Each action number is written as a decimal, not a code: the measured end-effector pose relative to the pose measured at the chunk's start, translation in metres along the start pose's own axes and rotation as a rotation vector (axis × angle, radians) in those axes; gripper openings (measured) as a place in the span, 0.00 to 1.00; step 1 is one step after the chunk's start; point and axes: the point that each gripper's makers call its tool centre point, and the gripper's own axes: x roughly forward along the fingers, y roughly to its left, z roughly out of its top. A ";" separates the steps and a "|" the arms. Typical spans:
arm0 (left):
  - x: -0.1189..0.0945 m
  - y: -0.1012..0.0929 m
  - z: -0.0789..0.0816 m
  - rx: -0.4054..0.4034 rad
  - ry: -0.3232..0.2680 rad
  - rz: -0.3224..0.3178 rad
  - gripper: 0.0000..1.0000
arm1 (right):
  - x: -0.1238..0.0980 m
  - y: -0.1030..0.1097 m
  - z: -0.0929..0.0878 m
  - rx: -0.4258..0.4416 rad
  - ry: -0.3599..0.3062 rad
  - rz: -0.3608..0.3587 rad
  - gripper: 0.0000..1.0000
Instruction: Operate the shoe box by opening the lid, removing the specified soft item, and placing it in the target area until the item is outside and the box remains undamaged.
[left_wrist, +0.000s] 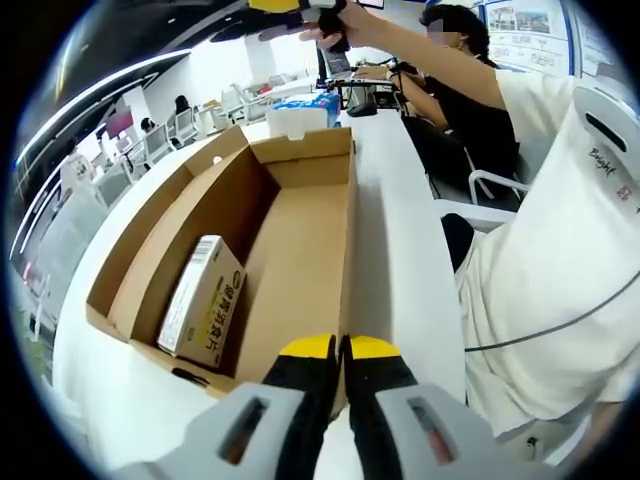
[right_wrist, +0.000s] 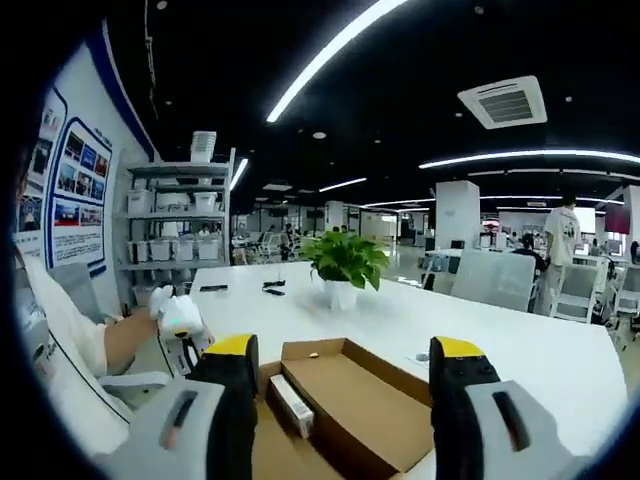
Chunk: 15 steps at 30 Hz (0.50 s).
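In the left gripper view, the left gripper (left_wrist: 340, 352) has its yellow-tipped jaws pressed together with nothing between them, poised just over the near rim of the open shoe box (left_wrist: 300, 260). Ahead and to the left of the jaws, a small white and yellow carton (left_wrist: 203, 302) lies on the box floor, leaning against the left wall. The box sits on a long white table (left_wrist: 400, 260). To the right of the jaws stands a person in a white shirt (left_wrist: 560, 270), whose outstretched arm reaches across the far top of the view.

In the right gripper view, the right gripper (right_wrist: 345, 365) holds its jaws spread wide and empty, raised above the table. Between and beyond them lies the box, the carton along its left side. Farther off, a potted plant (right_wrist: 343, 265) stands on the table.
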 end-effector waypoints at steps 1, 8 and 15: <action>0.000 0.000 0.000 0.000 0.000 0.000 0.03 | 0.000 0.003 0.001 0.000 0.002 -0.002 0.71; 0.000 -0.001 0.000 0.000 -0.004 0.001 0.03 | 0.000 0.000 0.006 -0.021 -0.020 -0.094 0.68; -0.001 0.000 0.001 -0.001 -0.008 -0.003 0.03 | 0.000 -0.007 -0.005 -0.044 0.018 -0.158 0.66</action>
